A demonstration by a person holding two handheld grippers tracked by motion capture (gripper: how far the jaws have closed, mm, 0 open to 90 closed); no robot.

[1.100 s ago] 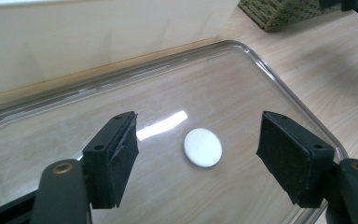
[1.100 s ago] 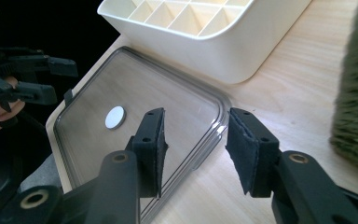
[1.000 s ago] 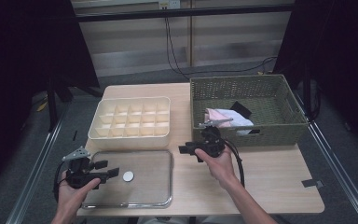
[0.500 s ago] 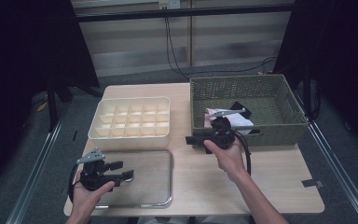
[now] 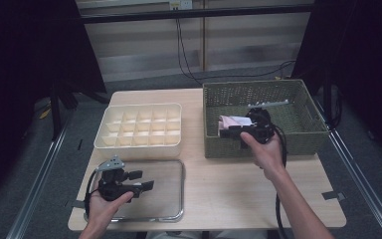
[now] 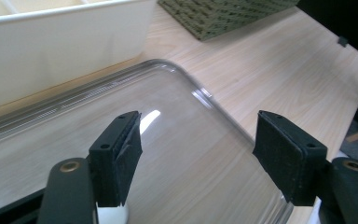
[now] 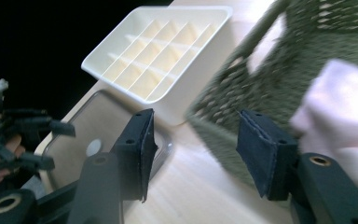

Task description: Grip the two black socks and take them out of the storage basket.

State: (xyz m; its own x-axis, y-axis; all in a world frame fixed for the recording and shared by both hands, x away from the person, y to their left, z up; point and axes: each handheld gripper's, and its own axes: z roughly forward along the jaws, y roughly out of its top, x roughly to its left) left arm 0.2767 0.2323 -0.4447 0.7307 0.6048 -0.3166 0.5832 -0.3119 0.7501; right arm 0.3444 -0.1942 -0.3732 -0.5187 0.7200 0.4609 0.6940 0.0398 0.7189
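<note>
Pink cloth [image 5: 232, 122] in wicker basket [image 5: 308, 133], right gripper [image 5: 235, 131] above, empty jaws just opening; left gripper [image 5: 145, 181] jaws apart.

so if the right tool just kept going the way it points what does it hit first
Probably the woven basket's near wall: in the right gripper view it lies straight ahead between the open jaws of the right tool, with nothing held. The pink cloth sits off to the side. Depth is blurred, so not certain.

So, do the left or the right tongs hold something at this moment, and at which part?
Nothing is held. The left tongs stand open above the clear tray. The right tongs have just been opening, with nothing between them, at the green basket.
</note>
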